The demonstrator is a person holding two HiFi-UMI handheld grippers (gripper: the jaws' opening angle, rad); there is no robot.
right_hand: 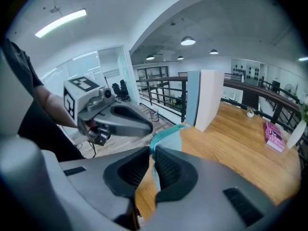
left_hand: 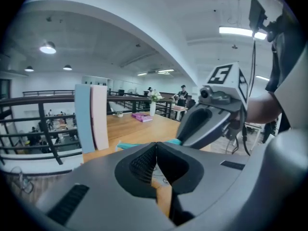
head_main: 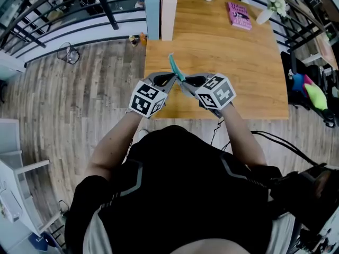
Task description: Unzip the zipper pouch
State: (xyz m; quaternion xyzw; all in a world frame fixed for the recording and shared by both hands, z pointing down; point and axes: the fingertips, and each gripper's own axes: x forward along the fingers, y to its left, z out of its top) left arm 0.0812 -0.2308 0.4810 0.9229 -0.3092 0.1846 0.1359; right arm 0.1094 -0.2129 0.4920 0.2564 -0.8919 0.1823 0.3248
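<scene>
I am clamping the thin teal pouch in my right fingers. My left fingers are pressing fully together, and their tips are hiding its zipper.

thin teal pouch pinched upright, edge-on

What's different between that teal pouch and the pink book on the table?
The teal pouch is held up in the air, edge-on, pinched in the right gripper. The pink book lies flat near the far end of the wooden table, with nothing touching it. The pouch sits over the table's near edge, while the book is far across it. Both are slim, brightly coloured items.
</scene>
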